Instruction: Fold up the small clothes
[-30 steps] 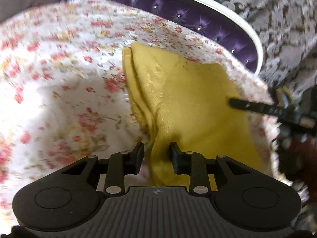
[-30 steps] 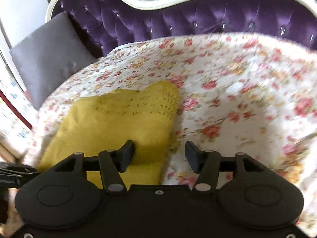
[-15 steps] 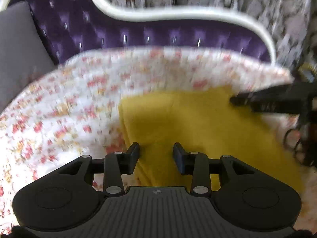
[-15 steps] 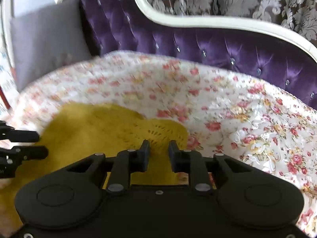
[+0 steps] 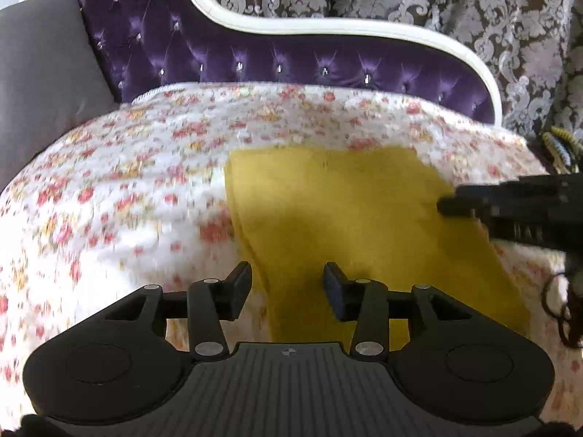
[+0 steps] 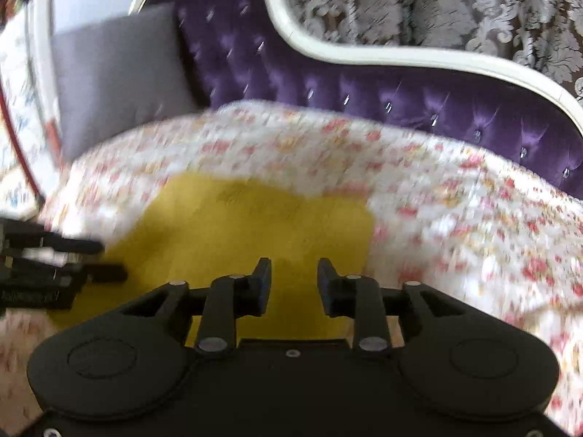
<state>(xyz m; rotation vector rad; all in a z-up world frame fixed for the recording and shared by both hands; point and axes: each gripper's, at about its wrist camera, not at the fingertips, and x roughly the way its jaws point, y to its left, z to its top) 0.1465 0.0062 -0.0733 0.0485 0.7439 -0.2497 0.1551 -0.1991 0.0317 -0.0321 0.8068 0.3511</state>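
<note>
- Left wrist view: a mustard-yellow knit garment point(image 5: 349, 225) lies folded flat on the floral bedspread point(image 5: 109, 196), its long axis running from about 11 o'clock at the far edge down toward 5 o'clock at the near corner. A doubled fold runs along its left edge.
- The left gripper point(image 5: 288, 284) hovers over the garment's near left edge with its fingers spread and nothing between them — yellow cloth and bedspread show through the gap.
- At 3 o'clock in this view the right gripper's dark fingers reach in over the garment's right edge; whether they touch the cloth cannot be told through the blur.
- Right wrist view: the same garment point(image 6: 237, 233) sits left of centre, widest from 9 o'clock toward 3 o'clock, its scalloped far edge toward 12 o'clock.
- The right gripper point(image 6: 294, 284) is above the garment's near edge, fingers parted by a narrow gap, gripping nothing.
- Only this view shows the left gripper from outside, at 9 o'clock, over the garment's left corner.
- Both views take in the purple tufted headboard point(image 5: 291, 62) with its white frame and a grey cushion point(image 6: 120, 80) at 10 o'clock; only the right one shows a red-trimmed frame point(image 6: 18, 138) at far left.
</note>
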